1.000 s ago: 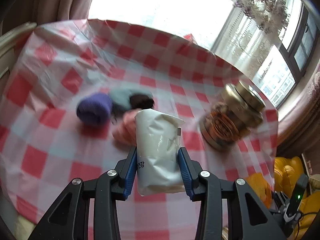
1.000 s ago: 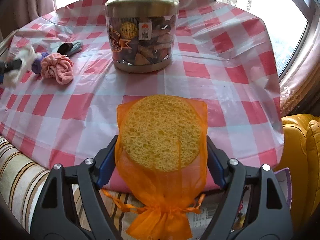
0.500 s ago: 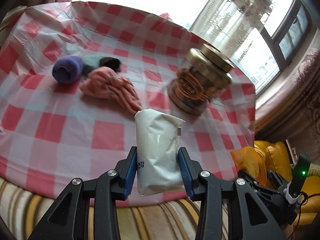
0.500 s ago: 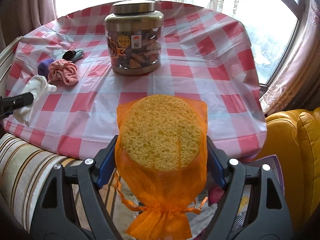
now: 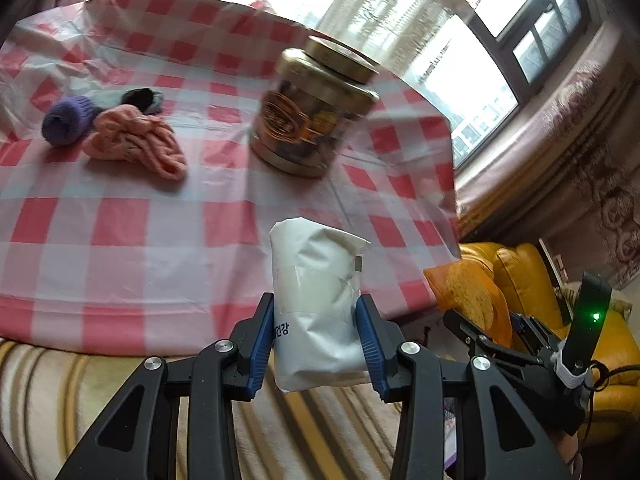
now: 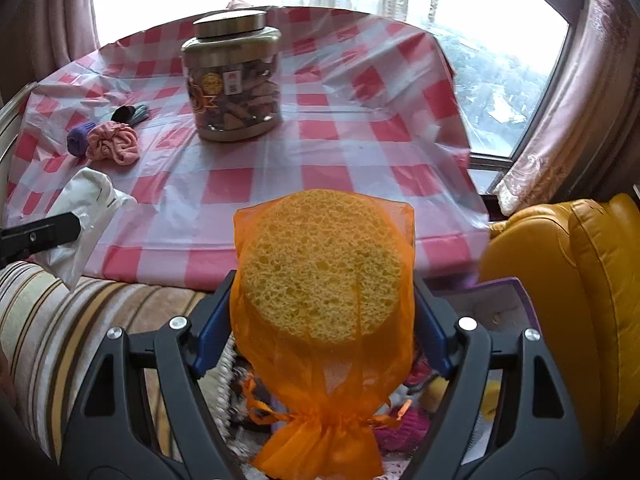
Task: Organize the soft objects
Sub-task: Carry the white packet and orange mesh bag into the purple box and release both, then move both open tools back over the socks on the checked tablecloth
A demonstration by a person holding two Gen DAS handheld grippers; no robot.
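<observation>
My left gripper (image 5: 316, 344) is shut on a white soft pouch (image 5: 316, 292), held past the near edge of the checked table (image 5: 120, 240); the pouch also shows in the right wrist view (image 6: 80, 216). My right gripper (image 6: 320, 320) is shut on a yellow sponge in an orange mesh bag (image 6: 324, 272), held off the table's near edge; it also shows in the left wrist view (image 5: 472, 296). A pink cloth (image 5: 136, 144), a purple roll (image 5: 66, 120) and a grey-black sock (image 5: 142, 98) lie on the table's left side.
A gold-lidded jar (image 5: 316, 108) stands mid-table, also in the right wrist view (image 6: 232, 80). A striped sofa cushion (image 6: 60, 312) is below the table edge. A yellow cushion (image 6: 580, 280) is at the right. Colourful soft things lie in a box (image 6: 504, 292) beneath my right gripper.
Both grippers have pulled back from the table toward its near edge, each keeping its load. The table and jar look farther away now.
</observation>
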